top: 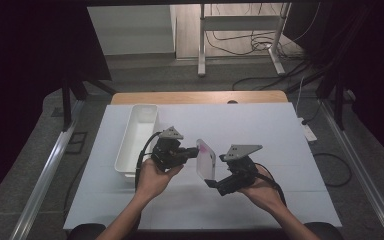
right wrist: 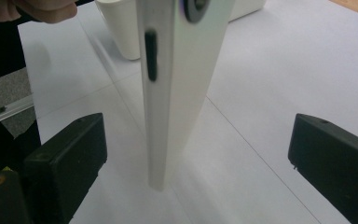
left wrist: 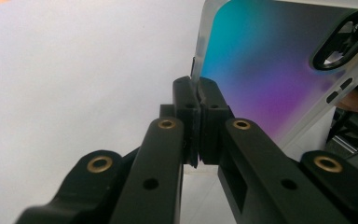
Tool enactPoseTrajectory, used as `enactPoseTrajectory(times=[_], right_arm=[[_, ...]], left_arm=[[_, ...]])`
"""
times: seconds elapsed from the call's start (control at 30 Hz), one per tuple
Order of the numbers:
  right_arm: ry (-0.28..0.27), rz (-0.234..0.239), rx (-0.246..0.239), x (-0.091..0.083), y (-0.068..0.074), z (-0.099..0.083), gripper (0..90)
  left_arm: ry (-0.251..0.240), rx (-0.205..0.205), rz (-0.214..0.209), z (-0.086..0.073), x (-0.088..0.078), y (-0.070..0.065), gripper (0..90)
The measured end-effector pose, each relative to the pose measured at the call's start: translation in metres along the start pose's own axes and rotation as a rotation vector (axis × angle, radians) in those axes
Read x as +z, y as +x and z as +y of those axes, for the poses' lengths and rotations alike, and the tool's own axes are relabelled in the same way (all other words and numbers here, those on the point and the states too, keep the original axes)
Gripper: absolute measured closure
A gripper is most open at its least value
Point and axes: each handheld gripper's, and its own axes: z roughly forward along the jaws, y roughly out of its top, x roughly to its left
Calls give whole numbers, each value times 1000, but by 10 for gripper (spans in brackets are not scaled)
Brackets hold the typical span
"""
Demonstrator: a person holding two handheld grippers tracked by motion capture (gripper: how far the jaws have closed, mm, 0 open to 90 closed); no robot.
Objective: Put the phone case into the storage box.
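A flat phone case (top: 205, 160) with a white rim and a camera cutout is held upright above the white table cover. In the left gripper view its back (left wrist: 270, 60) shimmers blue to purple. My left gripper (top: 192, 153) is shut on the case's edge, its black jaws pressed together there (left wrist: 196, 99). My right gripper (top: 211, 183) comes in from below and to the right and is open. In the right gripper view the case (right wrist: 179, 84) hangs edge-on between the two wide-apart jaws (right wrist: 198, 140), touching neither.
A long white bin (top: 137, 140) stands at the table's left, just beyond my left hand, and its corner (right wrist: 121, 28) is seen past the case. The white cover (top: 280, 150) spreads out to the right. The wooden table edge (top: 200, 97) runs along the back.
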Motion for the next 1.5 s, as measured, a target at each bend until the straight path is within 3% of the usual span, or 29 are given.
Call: enactPoseTrajectory(times=[0.73,1.5], right_arm=[[14,-27,57,-18,-11,-16,0],[52,-99,74,-46,-18,-40,0]], left_arm=[[-5,-17,45,1,-11,17,879],[-18,-24,83,14,-24,35,879]])
